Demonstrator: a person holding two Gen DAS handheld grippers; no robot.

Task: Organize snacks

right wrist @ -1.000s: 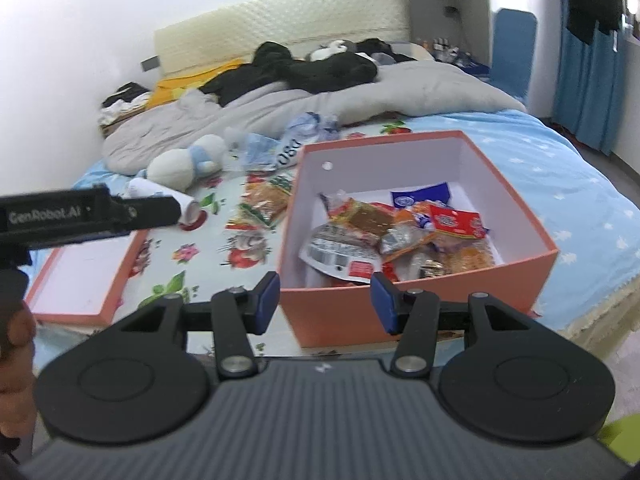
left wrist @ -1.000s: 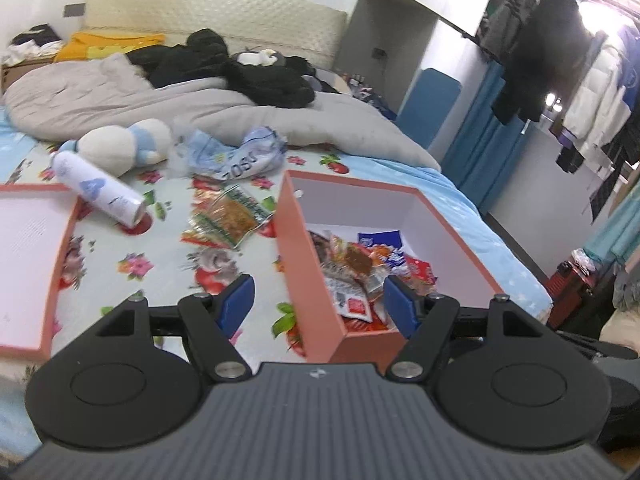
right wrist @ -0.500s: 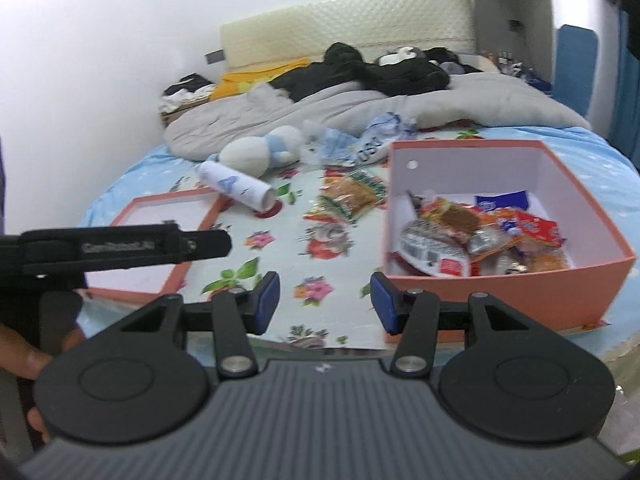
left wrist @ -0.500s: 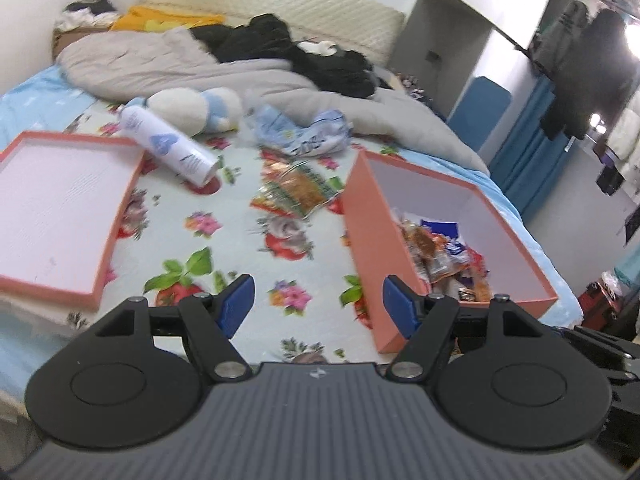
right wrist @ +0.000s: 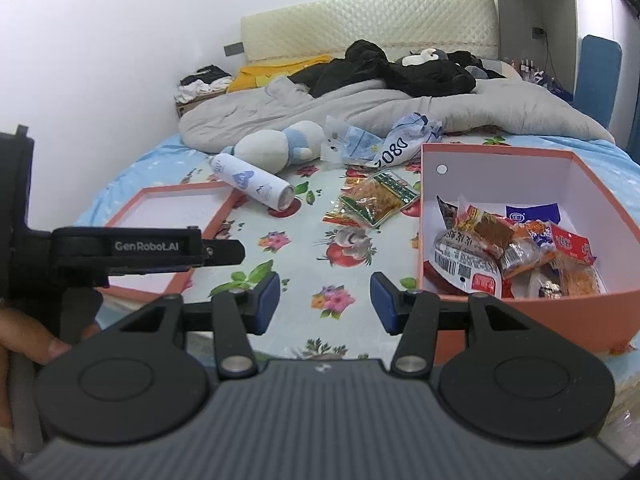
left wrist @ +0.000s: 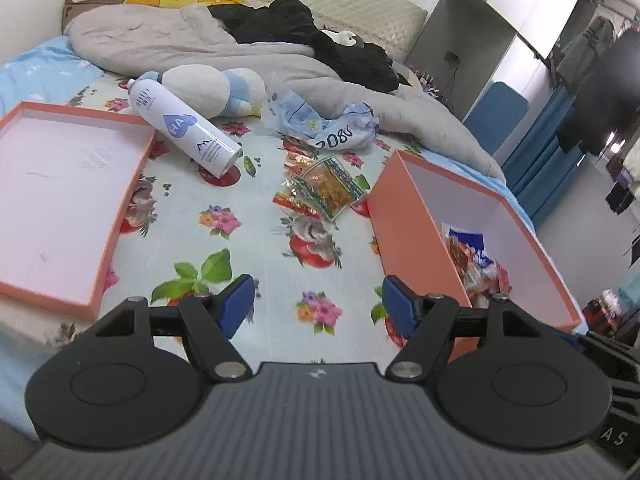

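Note:
An orange box (left wrist: 416,236) (right wrist: 520,312) with white inside holds several snack packets (right wrist: 508,256) on the floral bed sheet. Loose snack packets (left wrist: 324,190) (right wrist: 374,200) lie on the sheet just left of the box. The box's orange lid (left wrist: 60,200) (right wrist: 172,216) lies upside down at the left. My left gripper (left wrist: 319,306) hangs open over the sheet between lid and box, nothing between its fingers. My right gripper (right wrist: 325,302) is open too, over the sheet's near edge left of the box. The left gripper's body (right wrist: 132,252) shows at the left of the right wrist view.
A white spray can (left wrist: 184,128) (right wrist: 252,184) lies by the lid. Behind it are a plush toy (left wrist: 216,88) (right wrist: 280,146), a crumpled blue-white bag (left wrist: 324,128) (right wrist: 380,140), a grey duvet (left wrist: 168,40) and black clothes (left wrist: 304,28). A person's hand (right wrist: 24,344) holds the left gripper.
Both grippers have swung left, away from the box: the box has slid to the right in both views and the lid and can have come into fuller view. Jaw gaps are unchanged.

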